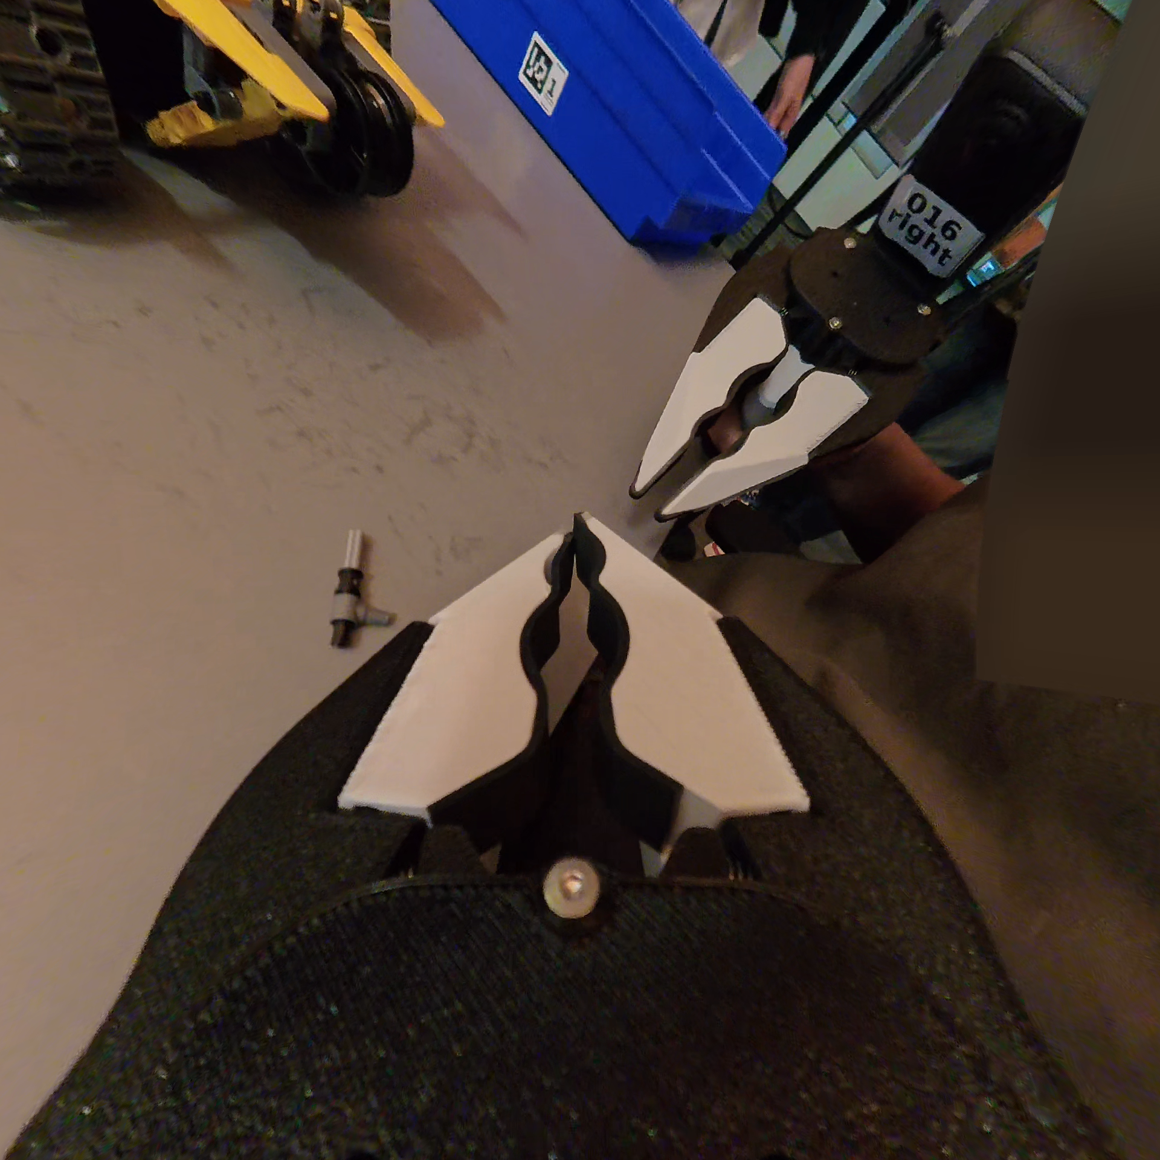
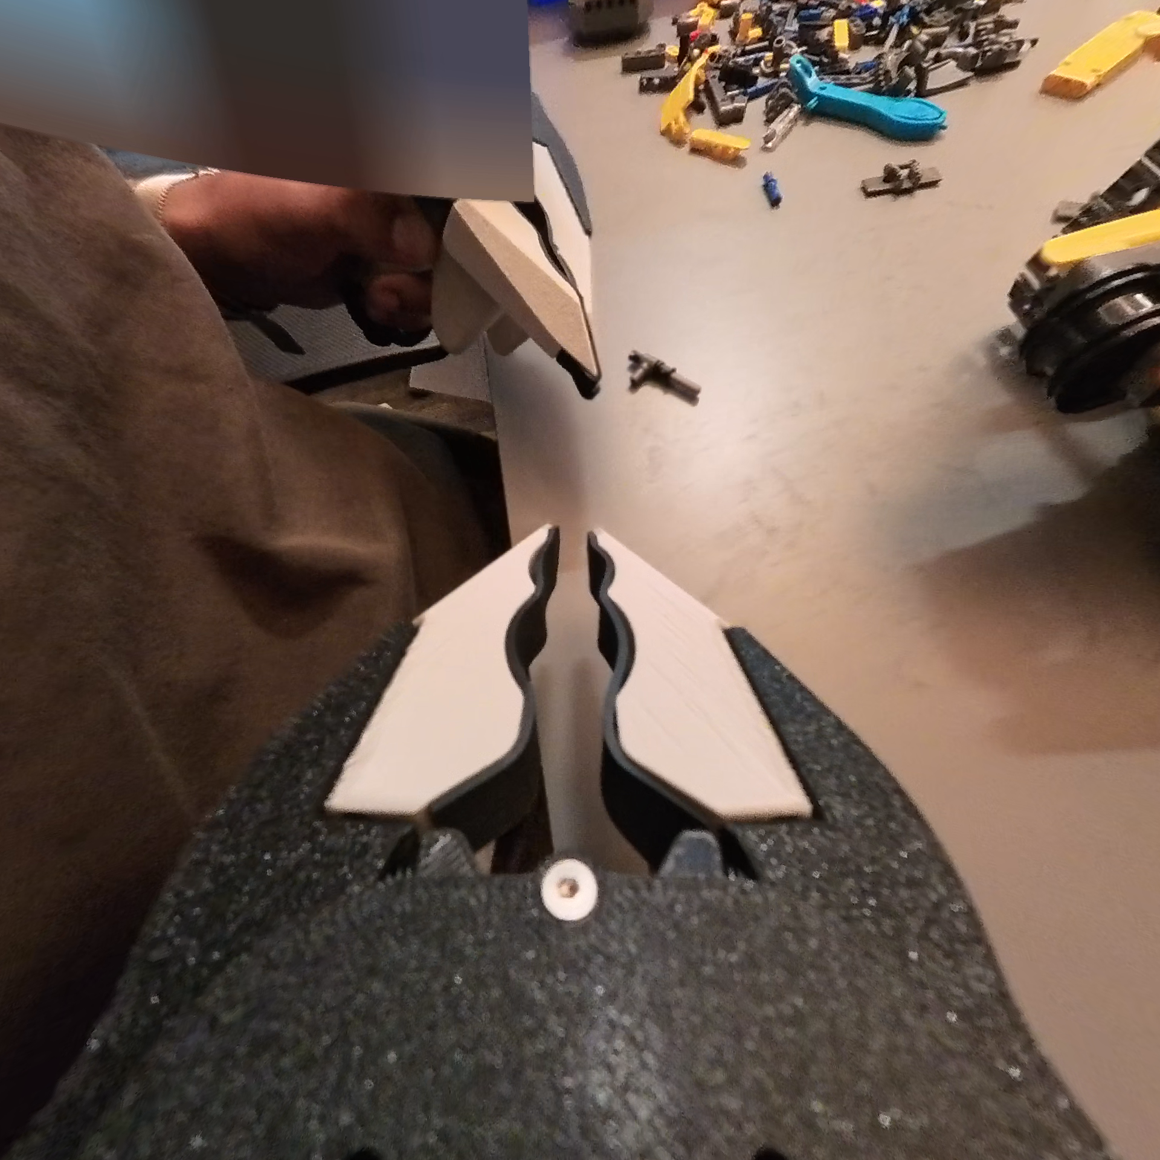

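A small pin is seen on the surface, left of the left gripper, fingers closed, empty; the right gripper, narrowly parted, is farther.

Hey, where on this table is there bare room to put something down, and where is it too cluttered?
Bare tabletop lies between the small axle piece, the right gripper and the yellow-and-black wheeled model. In the left wrist view, another bare patch runs from that piece to the blue bin. The far pile of loose building parts is crowded.
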Demonstrator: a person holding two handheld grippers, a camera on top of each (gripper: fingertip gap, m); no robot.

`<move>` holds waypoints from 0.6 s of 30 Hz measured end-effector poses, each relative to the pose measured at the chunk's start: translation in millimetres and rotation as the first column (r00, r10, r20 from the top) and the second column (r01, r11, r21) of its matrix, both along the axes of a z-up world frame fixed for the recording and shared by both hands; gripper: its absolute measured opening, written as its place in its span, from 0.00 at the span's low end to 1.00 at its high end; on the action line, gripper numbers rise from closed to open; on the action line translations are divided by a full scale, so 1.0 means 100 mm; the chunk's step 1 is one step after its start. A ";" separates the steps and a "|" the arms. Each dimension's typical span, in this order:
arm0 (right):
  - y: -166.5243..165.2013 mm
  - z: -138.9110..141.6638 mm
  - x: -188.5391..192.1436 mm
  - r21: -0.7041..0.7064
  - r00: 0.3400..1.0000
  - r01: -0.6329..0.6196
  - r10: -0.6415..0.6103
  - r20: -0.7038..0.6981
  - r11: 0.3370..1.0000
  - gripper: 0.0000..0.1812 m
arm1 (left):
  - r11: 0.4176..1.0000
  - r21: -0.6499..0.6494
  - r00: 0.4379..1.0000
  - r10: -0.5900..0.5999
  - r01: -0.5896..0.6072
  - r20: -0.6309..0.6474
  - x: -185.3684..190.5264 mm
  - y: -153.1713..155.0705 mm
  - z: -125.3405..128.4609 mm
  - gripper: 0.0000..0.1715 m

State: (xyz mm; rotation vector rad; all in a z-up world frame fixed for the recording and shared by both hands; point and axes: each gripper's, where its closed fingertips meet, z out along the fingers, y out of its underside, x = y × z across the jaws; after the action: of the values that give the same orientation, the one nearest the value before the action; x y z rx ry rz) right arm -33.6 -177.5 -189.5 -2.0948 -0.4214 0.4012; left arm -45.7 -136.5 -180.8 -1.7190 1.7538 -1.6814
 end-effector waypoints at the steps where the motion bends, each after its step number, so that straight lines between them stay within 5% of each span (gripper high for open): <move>1: -0.02 -0.01 -0.02 0.002 1.000 0.004 -0.004 0.008 1.000 0.05 | 1.000 -0.004 1.000 0.002 -0.002 0.005 -0.03 -0.01 0.00 0.00; 9: -0.35 -0.04 -0.38 -0.016 0.998 -0.036 0.035 -0.047 0.999 0.05 | 1.000 0.006 0.999 0.000 0.000 0.048 -0.42 -0.24 0.03 0.00; 18: -0.73 -0.49 -1.31 -0.230 0.960 -0.181 0.121 -0.251 0.956 0.11 | 0.999 0.046 1.000 0.011 -0.010 -0.020 -1.08 -0.78 -0.26 0.05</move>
State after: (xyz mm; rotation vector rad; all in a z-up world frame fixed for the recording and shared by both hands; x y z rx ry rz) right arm -164.5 -250.9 -238.3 -2.2308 -0.4097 0.8226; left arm -153.8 -214.4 -206.3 -1.7286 1.7751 -1.6124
